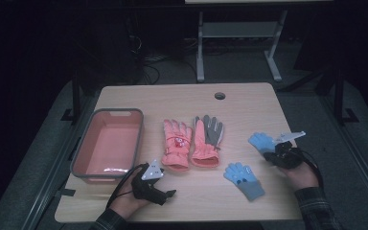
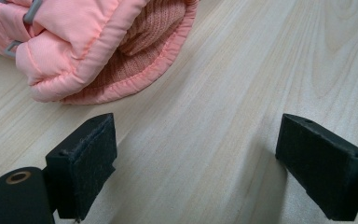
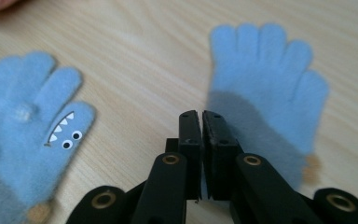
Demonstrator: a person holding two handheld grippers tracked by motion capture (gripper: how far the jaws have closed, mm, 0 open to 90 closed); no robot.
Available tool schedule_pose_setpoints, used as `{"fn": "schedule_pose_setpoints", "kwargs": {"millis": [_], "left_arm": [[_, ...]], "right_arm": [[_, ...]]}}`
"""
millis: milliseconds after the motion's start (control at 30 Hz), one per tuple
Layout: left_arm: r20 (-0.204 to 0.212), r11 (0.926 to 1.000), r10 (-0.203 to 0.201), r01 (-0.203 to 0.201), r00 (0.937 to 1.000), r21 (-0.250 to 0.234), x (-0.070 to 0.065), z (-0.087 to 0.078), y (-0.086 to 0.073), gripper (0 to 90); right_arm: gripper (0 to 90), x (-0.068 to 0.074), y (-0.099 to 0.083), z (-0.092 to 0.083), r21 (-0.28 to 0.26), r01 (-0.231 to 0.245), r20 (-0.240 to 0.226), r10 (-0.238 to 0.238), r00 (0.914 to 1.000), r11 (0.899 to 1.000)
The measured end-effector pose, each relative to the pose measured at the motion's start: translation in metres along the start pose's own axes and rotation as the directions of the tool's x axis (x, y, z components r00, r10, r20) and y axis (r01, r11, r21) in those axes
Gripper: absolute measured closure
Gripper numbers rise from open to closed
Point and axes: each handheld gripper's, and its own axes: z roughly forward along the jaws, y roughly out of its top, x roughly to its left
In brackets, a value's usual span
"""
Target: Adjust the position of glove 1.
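Note:
Two small light-blue gloves lie flat on the wooden table [image 1: 249, 105]. One blue glove [image 1: 260, 141] [image 3: 265, 79] lies right in front of my right gripper [image 1: 270, 152] [image 3: 201, 116], whose jaws stand shut over its wrist end with nothing visible between them. The other blue glove [image 1: 243, 178] [image 3: 32, 140], with a toothy face on its thumb, lies to its left. A pair of pink ski gloves [image 1: 176, 143], one palm-up with a grey palm [image 1: 208, 139], lies mid-table. My left gripper [image 1: 171, 193] [image 2: 196, 163] rests open near a pink glove's cuff [image 2: 98, 46], apart from it.
A pink plastic basket [image 1: 79, 153] with a grey rim stands on the table's left side, with nothing in it. A round cable hole [image 1: 220, 95] sits near the far edge. Beyond the table are dark floor and a white table frame [image 1: 200, 43].

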Motion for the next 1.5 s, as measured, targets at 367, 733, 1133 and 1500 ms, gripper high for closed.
{"fn": "schedule_pose_setpoints", "kwargs": {"millis": [367,733,1133,1500], "left_arm": [[0.001,1.0,0.001,-0.001,1.0,0.004,0.0,0.0,0.0,11.6],[0.001,1.0,0.001,-0.001,1.0,0.005,0.0,0.0,0.0,11.6],[0.001,1.0,0.001,-0.001,1.0,0.004,0.0,0.0,0.0,11.6],[-0.001,1.0,-0.002,0.002,1.0,0.0,0.0,0.0,0.0,11.6]], "right_arm": [[65.5,-0.023,0.01,0.009,-0.029,-0.093,0.078,0.095,0.9924,0.995],[83.9,-0.026,0.006,0.022,-0.008,-0.122,0.075,0.122,0.9896,0.992],[87.5,-0.021,0.005,-0.001,-0.073,-0.104,0.0,0.104,0.9945,0.992],[87.4,0.004,0.003,-0.019,-0.101,-0.094,-0.06,0.088,0.9943,0.99]]}}
